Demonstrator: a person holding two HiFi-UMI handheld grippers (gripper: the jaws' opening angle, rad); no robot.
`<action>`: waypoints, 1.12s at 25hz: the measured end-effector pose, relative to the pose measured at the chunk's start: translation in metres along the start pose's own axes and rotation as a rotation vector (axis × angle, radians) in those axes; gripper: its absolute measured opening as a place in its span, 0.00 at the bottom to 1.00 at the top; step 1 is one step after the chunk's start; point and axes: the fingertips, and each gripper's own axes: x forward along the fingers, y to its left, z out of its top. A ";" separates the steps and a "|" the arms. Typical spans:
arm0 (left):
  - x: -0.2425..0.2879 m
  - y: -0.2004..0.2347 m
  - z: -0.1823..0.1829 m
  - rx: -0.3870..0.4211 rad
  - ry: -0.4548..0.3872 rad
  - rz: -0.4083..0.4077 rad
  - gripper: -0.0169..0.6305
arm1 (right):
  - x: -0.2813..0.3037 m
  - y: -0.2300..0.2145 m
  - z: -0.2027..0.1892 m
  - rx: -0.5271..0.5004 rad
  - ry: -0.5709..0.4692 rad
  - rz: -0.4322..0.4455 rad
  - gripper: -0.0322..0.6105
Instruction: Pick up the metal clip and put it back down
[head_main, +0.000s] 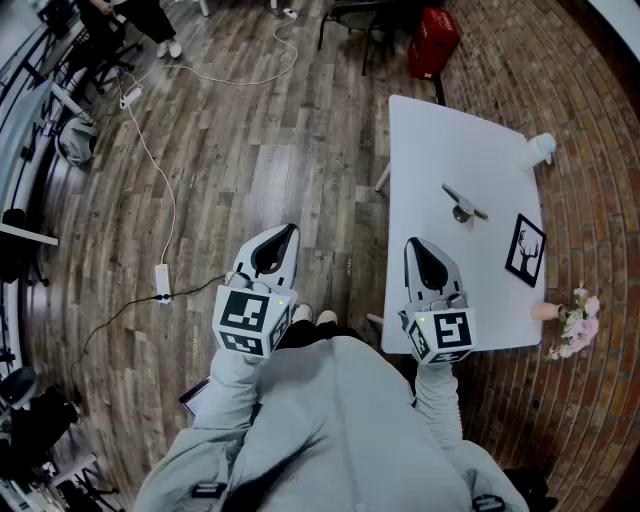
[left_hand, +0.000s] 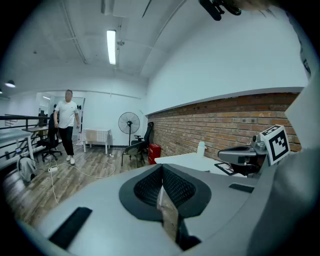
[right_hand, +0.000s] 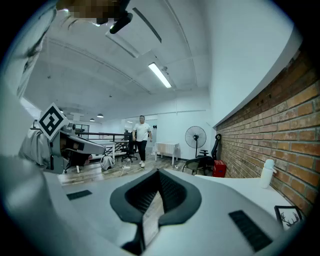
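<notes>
Looking down, the biggest thing around me is the wood floor (head_main: 250, 160), with a brick wall (head_main: 590, 120) running along my right side. Pushed up against that wall is a white table (head_main: 440, 140), and I'm standing at its near end.

My left tongs (head_main: 288, 232) hang out over the bare floor, nowhere near the table. From the left gripper view the left tongs (left_hand: 162, 166) have their two black pads meeting at the tip, so they're closed with nothing between them. My right tongs (head_main: 413, 243) sit over the near edge of the table, and the right gripper view shows the same deal: right tongs (right_hand: 158, 171) pinched together and empty, pointing just a bit below level.

Farther off there's a person (right_hand: 142, 137) in a white shirt and a standing fan (right_hand: 195, 137) across the room. A red box (head_main: 432, 42) sits on the floor past the far end of the table.

On the table itself, going down in size: a black picture frame (head_main: 526, 249) with a deer on it lies near the wall edge, a white bottle (head_main: 538, 150) stands at the far corner, and some pink flowers (head_main: 575, 318) sit at the near corner by the wall.

The metal clip (head_main: 463, 205) lies flat around the middle of the table, ahead of my right tongs and well apart from them, untouched by either pair.
</notes>
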 end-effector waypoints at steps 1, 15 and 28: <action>-0.001 0.001 0.000 -0.004 0.000 0.003 0.07 | -0.001 0.001 0.000 0.003 -0.001 0.001 0.09; 0.016 0.035 -0.005 -0.033 0.003 0.028 0.07 | 0.039 0.020 -0.007 0.042 0.021 0.050 0.09; 0.139 0.135 0.056 0.022 0.000 -0.076 0.07 | 0.175 -0.025 0.034 0.044 0.010 -0.079 0.09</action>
